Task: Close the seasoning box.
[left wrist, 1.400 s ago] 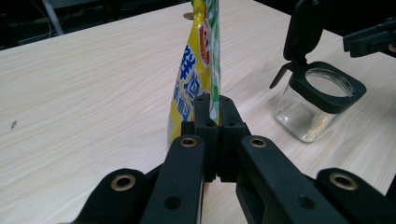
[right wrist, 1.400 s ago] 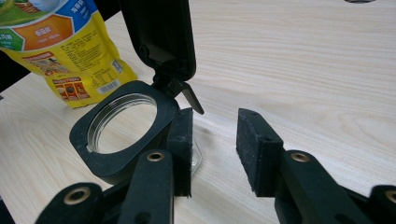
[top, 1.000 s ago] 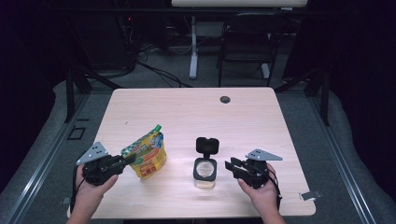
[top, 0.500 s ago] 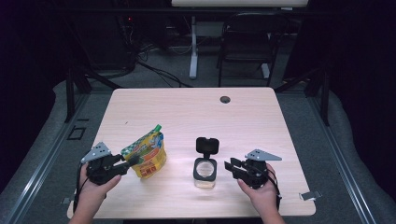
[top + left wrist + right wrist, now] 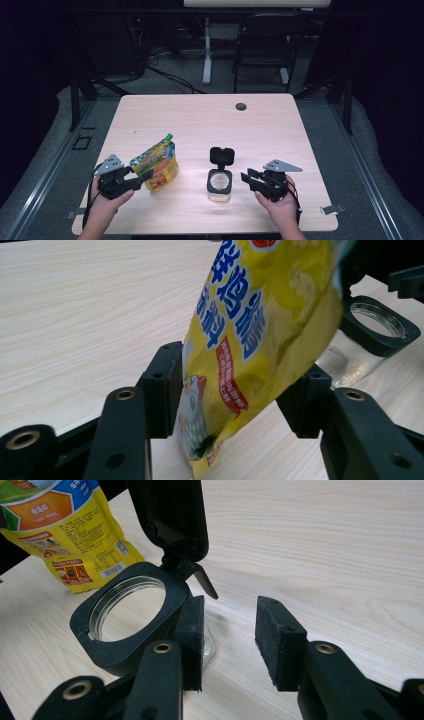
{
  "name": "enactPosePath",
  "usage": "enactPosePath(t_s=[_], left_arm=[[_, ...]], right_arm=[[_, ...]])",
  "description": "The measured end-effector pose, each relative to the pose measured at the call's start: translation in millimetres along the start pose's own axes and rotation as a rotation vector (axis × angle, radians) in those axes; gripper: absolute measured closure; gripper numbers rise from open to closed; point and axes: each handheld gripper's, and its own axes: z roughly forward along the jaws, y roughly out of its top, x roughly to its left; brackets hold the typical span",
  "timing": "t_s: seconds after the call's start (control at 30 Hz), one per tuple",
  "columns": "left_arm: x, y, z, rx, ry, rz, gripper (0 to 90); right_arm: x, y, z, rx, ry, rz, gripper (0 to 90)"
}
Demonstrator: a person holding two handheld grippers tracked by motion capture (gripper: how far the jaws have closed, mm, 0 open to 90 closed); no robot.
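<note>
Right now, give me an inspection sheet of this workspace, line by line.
Surface: pale wood-grain table, with a small dark round fitting near the far edge.
Job's things: yellow pouch with a green cap, leaning at the front left; clear jar with a black collar, its hinged black lid flipped open, front centre.
Clutter: nothing seen.
Grippers: left gripper has open jaws on either side of the pouch's lower end; right gripper is open beside the jar, one pad close against its collar.
Cables: black cable trailing from the left gripper; more cables on the floor behind.
Surroundings: dark room, chair, grey floor.
</note>
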Motion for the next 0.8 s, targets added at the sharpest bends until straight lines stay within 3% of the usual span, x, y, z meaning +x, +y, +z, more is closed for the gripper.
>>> enactPosePath(t_s=[0.3, 0.57, 0.8], left_arm=[[1.6, -4.6, 0.2, -0.025, -0.007, -0.011, 48.2], [2.0, -10.8, 6.3, -0.007, -0.013, -0.019, 46.8], [6.1, -16.6, 12.9, -0.009, -0.046, -0.072, 45.7]], right_arm=[[-1.8, 0.8, 0.4, 0.002, -0.001, -0.003, 64.1], [-2.2, 1.2, 1.9, -0.004, 0.004, 0.006, 63.5], [-2.0, 1.7, 3.2, 0.0, 0.005, 0.0, 63.0]])
